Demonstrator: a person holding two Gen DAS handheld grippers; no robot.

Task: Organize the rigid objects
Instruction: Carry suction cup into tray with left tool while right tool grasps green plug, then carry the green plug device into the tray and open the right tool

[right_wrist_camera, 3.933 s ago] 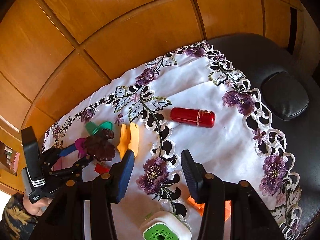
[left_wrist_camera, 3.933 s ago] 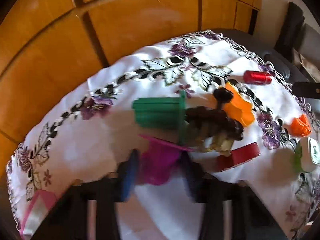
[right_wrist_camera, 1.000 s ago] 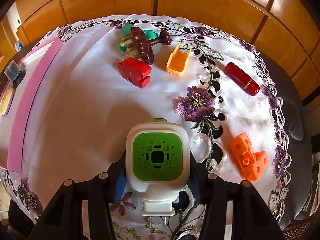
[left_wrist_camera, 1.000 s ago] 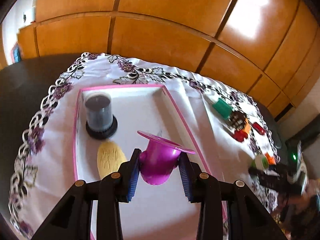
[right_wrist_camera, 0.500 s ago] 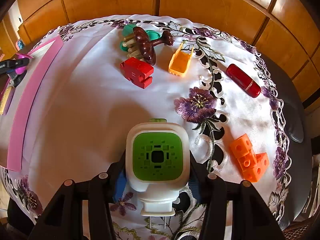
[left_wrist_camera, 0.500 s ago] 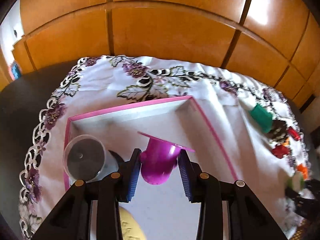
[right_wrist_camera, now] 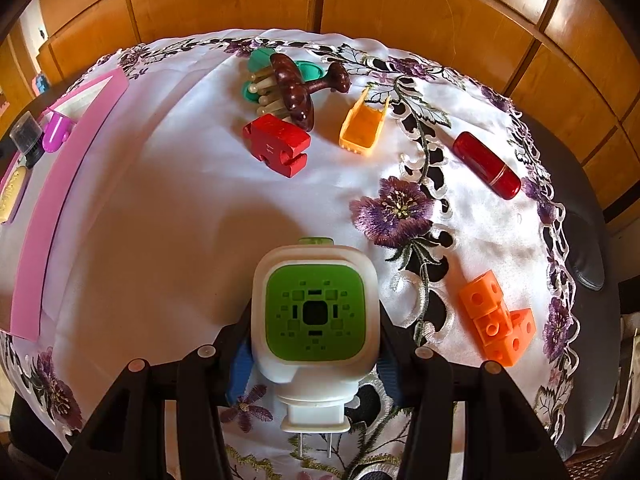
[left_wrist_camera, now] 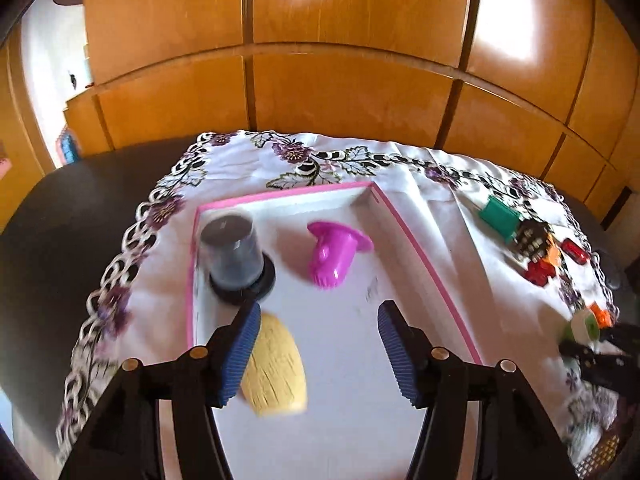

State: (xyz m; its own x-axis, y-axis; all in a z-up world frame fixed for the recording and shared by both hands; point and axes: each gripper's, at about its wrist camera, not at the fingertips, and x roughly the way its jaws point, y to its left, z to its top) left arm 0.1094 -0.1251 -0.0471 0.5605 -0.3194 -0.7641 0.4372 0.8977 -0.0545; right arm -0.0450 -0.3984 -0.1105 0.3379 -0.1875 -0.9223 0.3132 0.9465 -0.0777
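Note:
My left gripper (left_wrist_camera: 318, 344) is open and empty above the pink-rimmed white tray (left_wrist_camera: 424, 256). A purple cup-shaped piece (left_wrist_camera: 334, 254) lies on its side in the tray, beyond the fingertips. A clear jar with a black lid (left_wrist_camera: 234, 256) and a yellow oval piece (left_wrist_camera: 276, 372) also sit in the tray. My right gripper (right_wrist_camera: 314, 348) is shut on a white plug-in device with a green face (right_wrist_camera: 316, 312), held above the tablecloth. The tray (right_wrist_camera: 44, 208) shows at the far left of the right wrist view.
On the embroidered cloth lie a red block (right_wrist_camera: 276, 144), a brown wooden massager (right_wrist_camera: 296, 88) on a green piece (right_wrist_camera: 256, 60), an orange scoop (right_wrist_camera: 362, 124), a red tube (right_wrist_camera: 486, 164) and orange cubes (right_wrist_camera: 496, 320). Wooden panels stand behind. A black surface borders the cloth.
My left gripper has opened and let go of the purple piece, which now lies in the tray. The gripper has pulled back. The right gripper still holds the plug-in device.

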